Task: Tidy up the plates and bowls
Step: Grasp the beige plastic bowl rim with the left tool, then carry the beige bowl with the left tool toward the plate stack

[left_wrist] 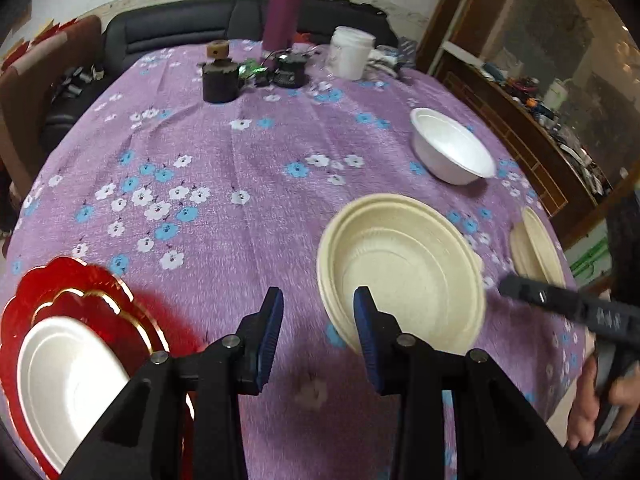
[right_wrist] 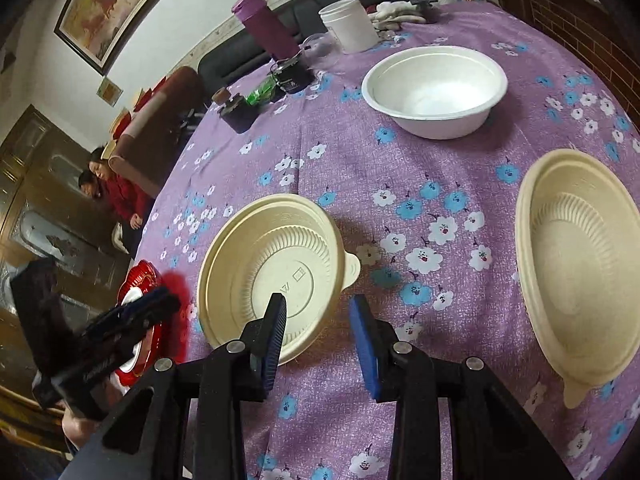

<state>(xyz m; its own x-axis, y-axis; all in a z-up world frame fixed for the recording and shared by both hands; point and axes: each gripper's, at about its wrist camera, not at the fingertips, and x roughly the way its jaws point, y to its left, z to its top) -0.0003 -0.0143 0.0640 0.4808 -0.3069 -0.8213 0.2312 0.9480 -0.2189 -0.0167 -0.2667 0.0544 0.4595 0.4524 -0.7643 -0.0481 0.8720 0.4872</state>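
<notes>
Your left tool (left_wrist: 318, 300) and right tool (right_wrist: 318, 308) both hang apart and empty over the purple flowered tabletop (left_wrist: 240, 200). Two cream ribbed plastic bowls (right_wrist: 272, 272) (right_wrist: 580, 264) and a white foam bowl (right_wrist: 434, 88) sit separately; a white plate (left_wrist: 68, 380) rests on the red scalloped plate (left_wrist: 60, 288).

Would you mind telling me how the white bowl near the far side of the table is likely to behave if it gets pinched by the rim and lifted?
The white bowl looks thin-walled and disposable, so it is probably very light and may skid on the tablecloth if nudged. Its slim rolled rim suggests that it could flex or dent under a hard pinch. Being empty, with a base narrower than its rim, it may tip when gripped at one edge.
</notes>
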